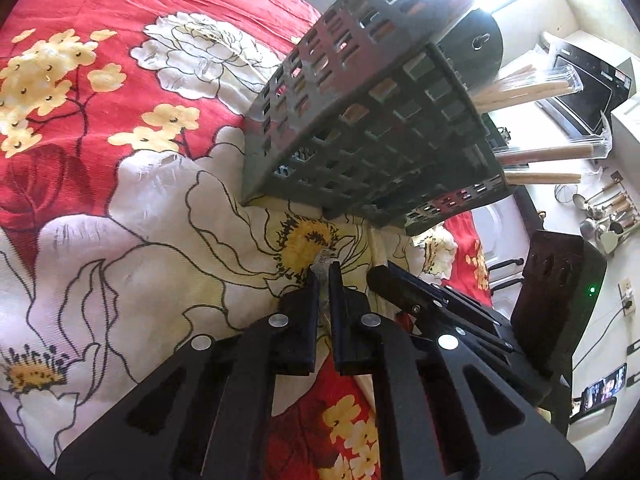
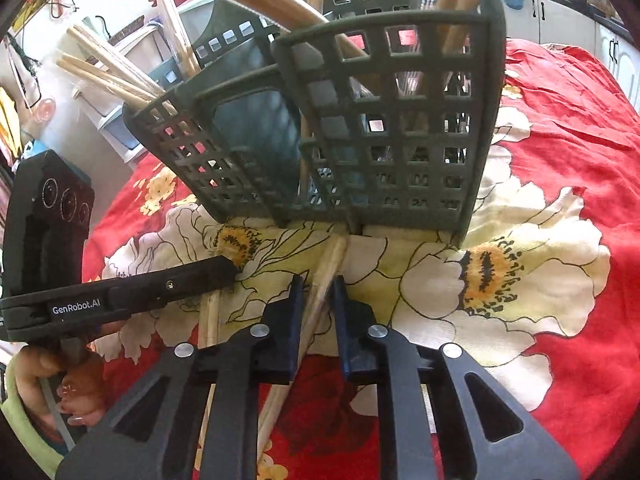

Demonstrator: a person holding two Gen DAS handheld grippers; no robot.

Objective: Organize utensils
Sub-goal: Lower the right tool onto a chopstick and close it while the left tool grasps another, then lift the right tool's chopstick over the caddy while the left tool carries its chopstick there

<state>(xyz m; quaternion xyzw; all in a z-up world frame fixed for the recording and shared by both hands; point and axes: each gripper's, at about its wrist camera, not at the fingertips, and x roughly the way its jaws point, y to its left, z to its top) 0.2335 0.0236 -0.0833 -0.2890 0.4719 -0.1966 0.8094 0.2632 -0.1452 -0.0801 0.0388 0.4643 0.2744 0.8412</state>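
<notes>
Floral red cloth under dark slotted caddy; right tool pinching wooden chopsticks lying before caddy; left tool pressed together on clear wrapper; sticks light, stiff, slippery; grip mid-shaft.

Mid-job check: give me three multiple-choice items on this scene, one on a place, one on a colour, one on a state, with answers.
1. Where does the utensil caddy stand?
A. on the floral cloth
B. on a shelf
C. in a sink

2. What colour is the caddy?
A. white
B. dark green-grey
C. orange

3. What lies between the right gripper fingers?
A. a steel spoon
B. nothing
C. a wooden stick

Answers:
1 A: its base rests on the red flowered cloth in both views.
2 B: its grid walls are dark green-grey.
3 C: the pale wooden stick runs between the nearly closed fingers toward the caddy's base.
</notes>
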